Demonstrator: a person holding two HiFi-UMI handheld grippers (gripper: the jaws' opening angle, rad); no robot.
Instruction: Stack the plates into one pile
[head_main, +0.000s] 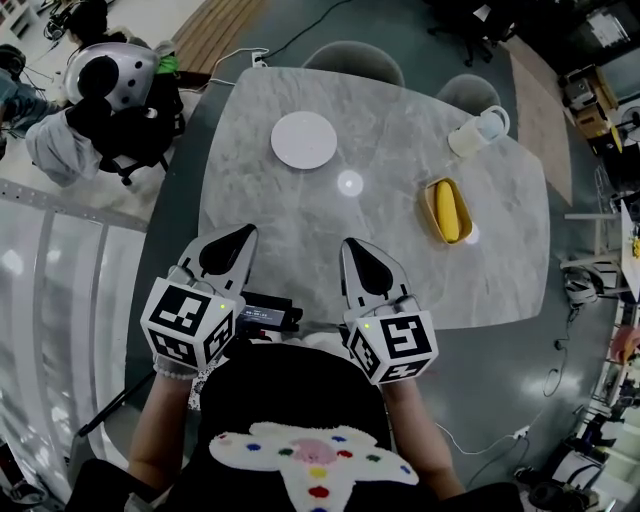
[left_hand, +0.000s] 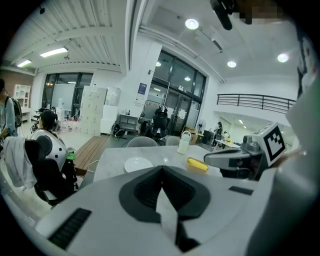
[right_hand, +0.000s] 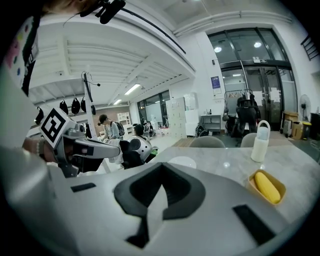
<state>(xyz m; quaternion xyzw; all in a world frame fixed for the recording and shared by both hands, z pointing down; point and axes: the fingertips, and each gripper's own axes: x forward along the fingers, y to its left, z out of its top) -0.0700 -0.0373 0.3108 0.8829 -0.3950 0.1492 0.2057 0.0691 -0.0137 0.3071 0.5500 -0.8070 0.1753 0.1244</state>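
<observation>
Left gripper (head_main: 243, 236) and right gripper (head_main: 352, 248) were both closed with nothing between the jaws. I judged this fitting, since the white plate (head_main: 304, 139), possibly already a pile, lay alone at upper centre of the table (head_main: 400, 285), well beyond them. I held them side by side at the table's lower edge, tilted slightly downward, tips toward the plate.

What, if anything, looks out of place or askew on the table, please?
Nothing stands out: the white plate lies flat on the table, the banana sits inside its yellow dish, and the white bottle stands upright. The left gripper and right gripper are shut, empty.
</observation>
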